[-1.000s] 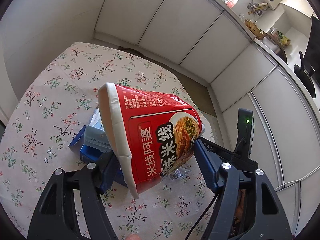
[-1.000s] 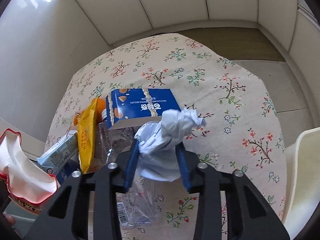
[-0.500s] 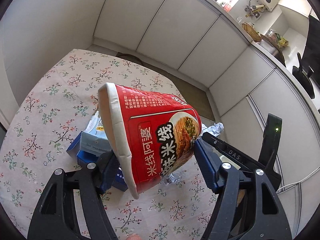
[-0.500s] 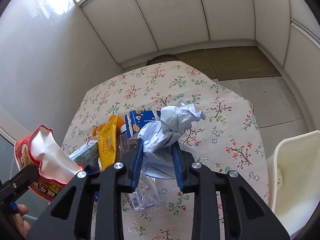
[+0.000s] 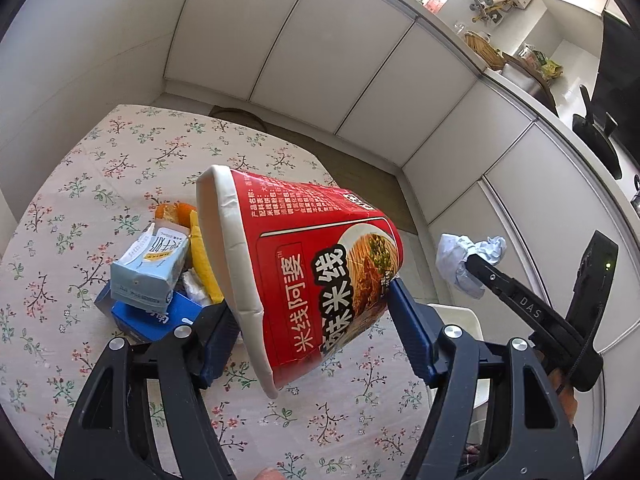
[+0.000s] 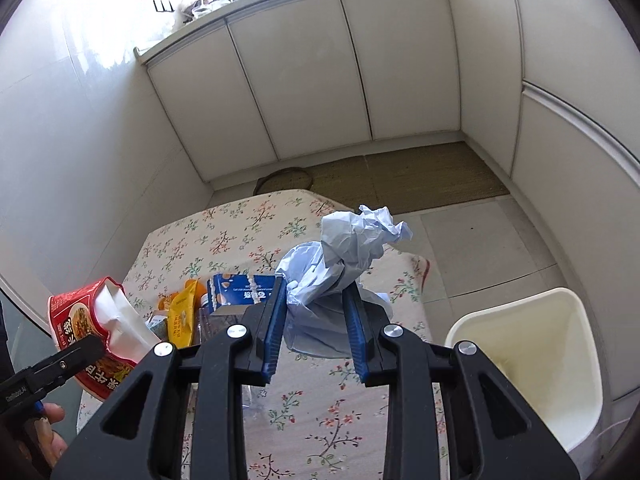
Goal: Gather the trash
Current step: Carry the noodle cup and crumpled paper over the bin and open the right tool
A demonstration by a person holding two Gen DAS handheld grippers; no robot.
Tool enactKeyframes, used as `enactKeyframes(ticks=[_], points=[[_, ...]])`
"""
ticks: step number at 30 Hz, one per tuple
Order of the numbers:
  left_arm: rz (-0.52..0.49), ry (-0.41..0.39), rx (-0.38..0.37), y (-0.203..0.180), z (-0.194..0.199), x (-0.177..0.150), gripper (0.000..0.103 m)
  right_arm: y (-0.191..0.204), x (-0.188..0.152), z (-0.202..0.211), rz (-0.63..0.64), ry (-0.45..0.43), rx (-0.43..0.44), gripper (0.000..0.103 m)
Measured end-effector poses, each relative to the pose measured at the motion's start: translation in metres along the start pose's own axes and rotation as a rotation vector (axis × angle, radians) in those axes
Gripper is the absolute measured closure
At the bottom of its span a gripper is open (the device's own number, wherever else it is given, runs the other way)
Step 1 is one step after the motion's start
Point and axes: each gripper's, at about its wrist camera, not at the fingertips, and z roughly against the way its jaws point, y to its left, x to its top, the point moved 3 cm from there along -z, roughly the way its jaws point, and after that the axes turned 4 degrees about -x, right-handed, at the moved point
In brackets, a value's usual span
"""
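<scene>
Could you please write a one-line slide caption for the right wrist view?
Right tool holds crumpled blue paper above the floral tablecloth, with the white bin to its right.

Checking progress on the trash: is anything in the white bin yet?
No, the white bin shows only its bare inner walls in the right wrist view.
</scene>
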Motion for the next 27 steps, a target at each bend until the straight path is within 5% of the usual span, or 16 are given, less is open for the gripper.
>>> enactKeyframes(ticks=[8,27], points=[[-0.033,0.02,-0.018,-0.024,-0.017,-0.006,0.035,-0.036,0.006,0.033,-0.034,-0.09,-0.084,0.074],[-0.104,0.084,-0.057,-0.077,-0.063,-0.024,0.035,-0.135,-0.008,0.075,-0.131,-0.117,-0.26,0.072]])
